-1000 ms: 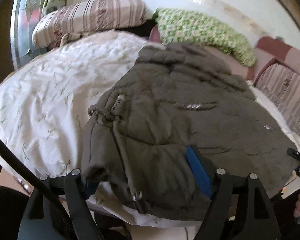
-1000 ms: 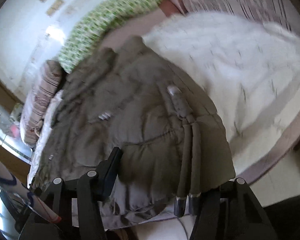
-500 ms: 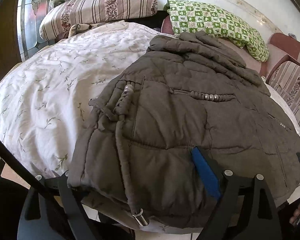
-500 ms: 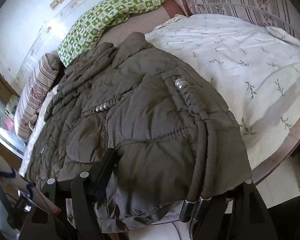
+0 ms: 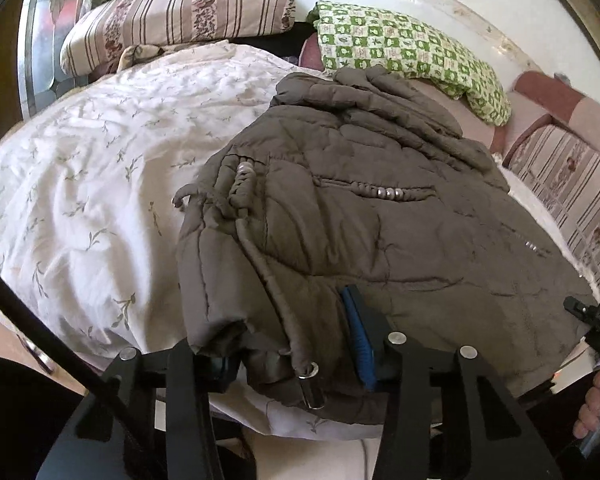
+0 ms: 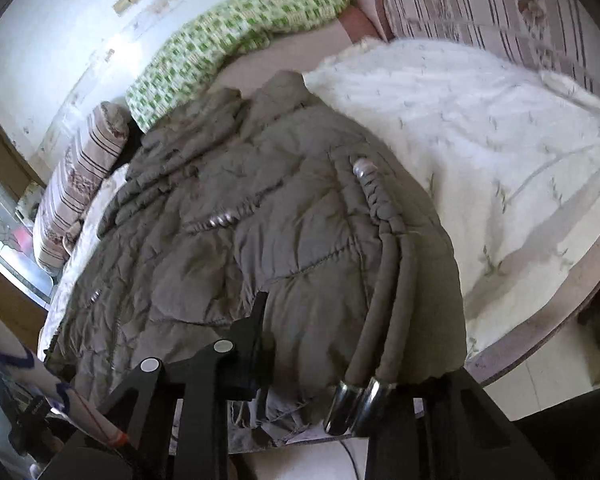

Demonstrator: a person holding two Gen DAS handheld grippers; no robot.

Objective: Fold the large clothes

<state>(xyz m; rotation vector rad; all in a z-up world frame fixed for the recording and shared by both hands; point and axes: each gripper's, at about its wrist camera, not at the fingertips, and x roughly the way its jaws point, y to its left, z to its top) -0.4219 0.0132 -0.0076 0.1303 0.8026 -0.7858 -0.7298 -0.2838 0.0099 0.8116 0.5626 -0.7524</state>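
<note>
A large brown quilted jacket (image 5: 360, 208) lies spread on the bed; it also fills the right wrist view (image 6: 260, 232). My left gripper (image 5: 288, 352) stands at the jacket's near hem, jaws wide apart, the hem corner bunched between them; the blue pad (image 5: 358, 340) rests on the fabric. My right gripper (image 6: 348, 356) is at the hem's other corner, jaws wide apart around the fabric and two drawcords with metal tips (image 6: 356, 404). The right finger is hidden under the jacket.
A white floral duvet (image 5: 80, 200) covers the bed. A striped pillow (image 5: 180, 12) and a green checked pillow (image 5: 412, 52) lie at the head. A striped cushion (image 5: 572, 184) is at the right. The bed's edge (image 6: 540, 340) and floor are near.
Both grippers have moved in closer along the hem; the jacket's near edge is more bunched between the left jaws. The right view has swung and blurred slightly.
</note>
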